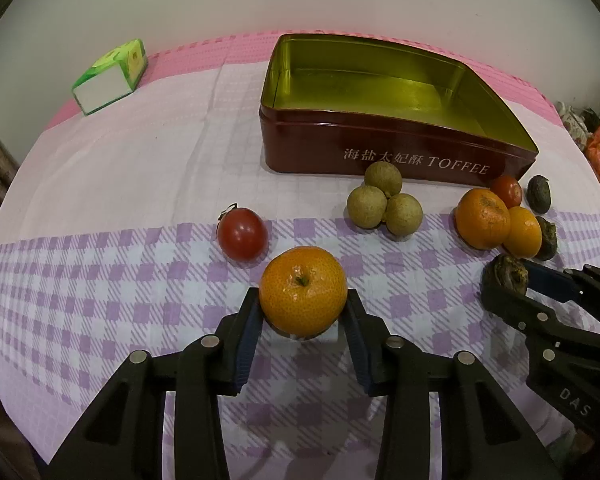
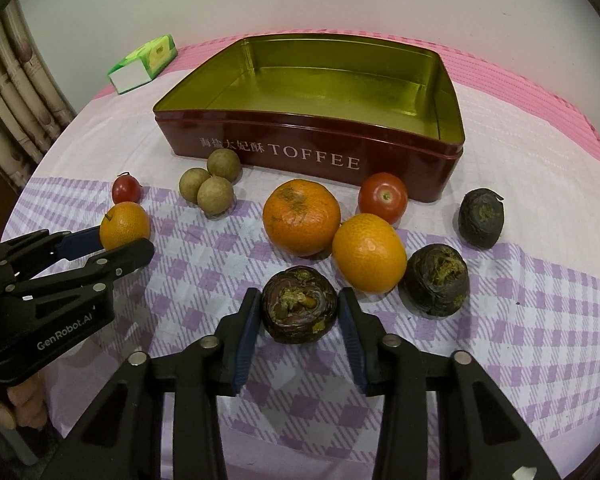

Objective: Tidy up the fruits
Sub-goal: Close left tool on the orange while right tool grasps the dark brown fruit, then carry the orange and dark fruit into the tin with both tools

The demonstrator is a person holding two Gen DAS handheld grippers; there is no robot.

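In the left wrist view my left gripper [image 1: 303, 294] is shut on a small orange [image 1: 303, 296] that rests on the checked cloth, one pad against each side. In the right wrist view my right gripper [image 2: 300, 292] is shut on a dark, wrinkled round fruit [image 2: 299, 306], also down on the cloth. The open red toffee tin [image 2: 300, 152] with nothing inside stands just behind the fruit. Two more oranges [image 2: 301, 218] [image 2: 369, 254], a tomato [image 2: 383, 197], two dark fruits [image 2: 436, 280] [image 2: 481, 218], three longans [image 2: 214, 184] and a small tomato [image 2: 126, 189] lie loose in front of it.
A green and white tissue box [image 1: 108, 76] lies at the far left of the table. Curtains [image 2: 16, 92] hang beyond the table's left edge. A hand [image 2: 20, 404] holds the left gripper at the lower left of the right wrist view.
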